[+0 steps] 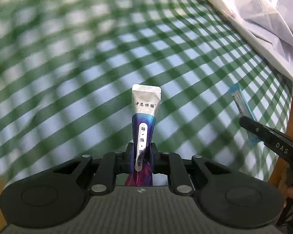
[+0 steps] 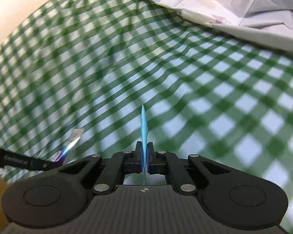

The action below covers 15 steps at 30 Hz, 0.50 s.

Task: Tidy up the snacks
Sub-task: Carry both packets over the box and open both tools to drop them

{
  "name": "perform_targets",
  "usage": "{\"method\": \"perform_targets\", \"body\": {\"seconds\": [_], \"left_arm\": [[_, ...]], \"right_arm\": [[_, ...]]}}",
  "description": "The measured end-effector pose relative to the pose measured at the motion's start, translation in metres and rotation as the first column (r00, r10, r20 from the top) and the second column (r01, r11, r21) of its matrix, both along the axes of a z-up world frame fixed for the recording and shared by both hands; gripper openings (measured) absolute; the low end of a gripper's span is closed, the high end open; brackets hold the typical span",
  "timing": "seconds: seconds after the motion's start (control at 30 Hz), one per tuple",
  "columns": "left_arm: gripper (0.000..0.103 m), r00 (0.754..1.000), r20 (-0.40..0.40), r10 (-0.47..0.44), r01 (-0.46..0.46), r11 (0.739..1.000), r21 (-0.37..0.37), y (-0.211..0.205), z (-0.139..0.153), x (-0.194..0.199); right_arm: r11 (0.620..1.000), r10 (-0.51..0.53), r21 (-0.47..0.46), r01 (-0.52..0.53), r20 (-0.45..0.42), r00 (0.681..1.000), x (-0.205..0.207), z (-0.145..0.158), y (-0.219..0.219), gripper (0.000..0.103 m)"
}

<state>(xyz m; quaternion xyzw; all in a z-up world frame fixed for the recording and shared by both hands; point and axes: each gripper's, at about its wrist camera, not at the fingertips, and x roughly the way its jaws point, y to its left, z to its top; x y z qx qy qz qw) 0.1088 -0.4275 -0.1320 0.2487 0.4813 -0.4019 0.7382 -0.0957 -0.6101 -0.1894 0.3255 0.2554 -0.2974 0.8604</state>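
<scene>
Left gripper (image 1: 142,156) clamps a silver-purple sachet (image 1: 145,117) pointing to 12 o'clock; right gripper (image 2: 144,156) pinches a blue sachet (image 2: 144,124) edge-on, both probably being carried for sorting above the checked worktop (image 1: 87,68).

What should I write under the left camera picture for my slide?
Left gripper pinches a silver-purple snack sachet above the green checked tablecloth.

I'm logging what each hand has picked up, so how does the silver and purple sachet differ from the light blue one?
The silver and purple foil sachet in the left gripper carries printed Chinese characters and faces its camera flat. The light blue stick sachet in the right gripper looks narrower and shows edge-on to its own camera. Both are clamped near one end above the green checked cloth.
</scene>
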Motion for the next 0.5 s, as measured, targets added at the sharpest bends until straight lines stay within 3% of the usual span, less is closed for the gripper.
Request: {"method": "perform_targets", "body": {"seconds": [0.1,0.27,0.5], "left_arm": [[0.017,0.996,0.050,0.069,-0.069,0.998,-0.016,0.058,0.039,-0.019],[0.017,0.976,0.140,0.165,-0.158,0.986,-0.060,0.151,0.104,-0.056],[0.017,0.930,0.184,0.317,-0.293,0.945,-0.147,0.272,0.163,-0.116]], "right_arm": [[0.999,0.032,0.024,-0.032,0.007,0.999,-0.005,0.022,0.045,0.003],[0.982,0.190,0.002,-0.190,0.062,0.980,-0.003,0.080,0.128,0.003],[0.891,0.453,-0.069,-0.448,0.140,0.880,0.004,0.151,0.242,0.004]]}}
